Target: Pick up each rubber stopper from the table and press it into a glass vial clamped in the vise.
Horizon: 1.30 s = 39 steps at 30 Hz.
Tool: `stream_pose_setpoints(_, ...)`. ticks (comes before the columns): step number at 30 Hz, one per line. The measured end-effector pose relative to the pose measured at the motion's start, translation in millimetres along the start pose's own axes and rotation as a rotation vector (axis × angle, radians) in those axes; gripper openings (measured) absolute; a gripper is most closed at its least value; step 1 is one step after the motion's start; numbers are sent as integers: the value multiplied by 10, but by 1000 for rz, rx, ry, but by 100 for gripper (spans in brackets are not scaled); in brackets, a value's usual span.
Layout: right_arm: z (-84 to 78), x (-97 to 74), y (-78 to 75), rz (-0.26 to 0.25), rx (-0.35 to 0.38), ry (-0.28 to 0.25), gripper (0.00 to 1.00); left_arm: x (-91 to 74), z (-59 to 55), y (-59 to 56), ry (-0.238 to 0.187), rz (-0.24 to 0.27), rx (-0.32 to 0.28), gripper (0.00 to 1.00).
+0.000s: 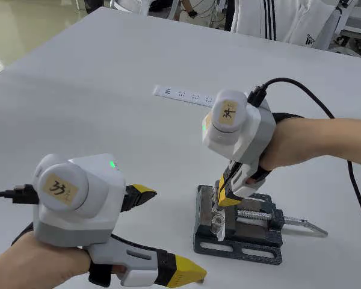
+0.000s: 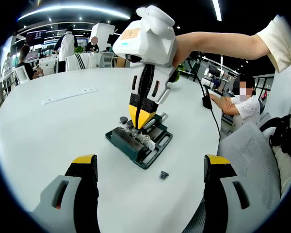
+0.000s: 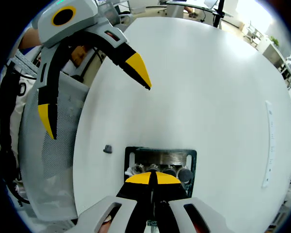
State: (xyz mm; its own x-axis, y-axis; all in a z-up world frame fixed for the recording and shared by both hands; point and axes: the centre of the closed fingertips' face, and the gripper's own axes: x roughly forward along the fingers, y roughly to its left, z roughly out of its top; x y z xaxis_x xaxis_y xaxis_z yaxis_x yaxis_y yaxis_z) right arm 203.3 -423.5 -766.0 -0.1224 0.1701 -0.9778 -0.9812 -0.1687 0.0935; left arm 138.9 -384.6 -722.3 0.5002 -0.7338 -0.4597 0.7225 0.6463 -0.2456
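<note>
A dark green vise (image 1: 237, 241) (image 2: 136, 148) (image 3: 160, 156) stands on the white table and clamps a row of glass vials (image 1: 216, 223) (image 3: 136, 170). One end vial wears a dark stopper (image 2: 122, 120) (image 3: 185, 173). My right gripper (image 1: 228, 197) (image 2: 141, 117) (image 3: 153, 178) points down onto the vials, shut; whether a stopper sits between its tips is hidden. A loose dark rubber stopper (image 2: 163, 174) (image 3: 107, 149) lies on the table beside the vise. My left gripper (image 1: 165, 233) (image 2: 150, 165) (image 3: 94, 99) hovers open and empty, short of the vise.
A white power strip (image 1: 183, 95) (image 2: 70, 95) (image 3: 269, 145) lies farther back on the table. The vise's screw handle (image 1: 301, 223) sticks out to the right. A black cable (image 1: 307, 96) trails from the right gripper. People sit at desks beyond the table.
</note>
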Motion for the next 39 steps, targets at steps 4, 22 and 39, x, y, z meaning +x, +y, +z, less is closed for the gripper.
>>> stream_pose_setpoints(4,-9,-2,-16,-1,-4,15,0,4,-10,13,-1,0,-3,90)
stream_pose_setpoints(22,-5,0,-48,13,29,0,0,4,-20,15,-10,6,-20,89)
stream_pose_setpoints(39,-73,-22,-2,32,-9,-6,3,15,5,-9,-5,-3,-12,89)
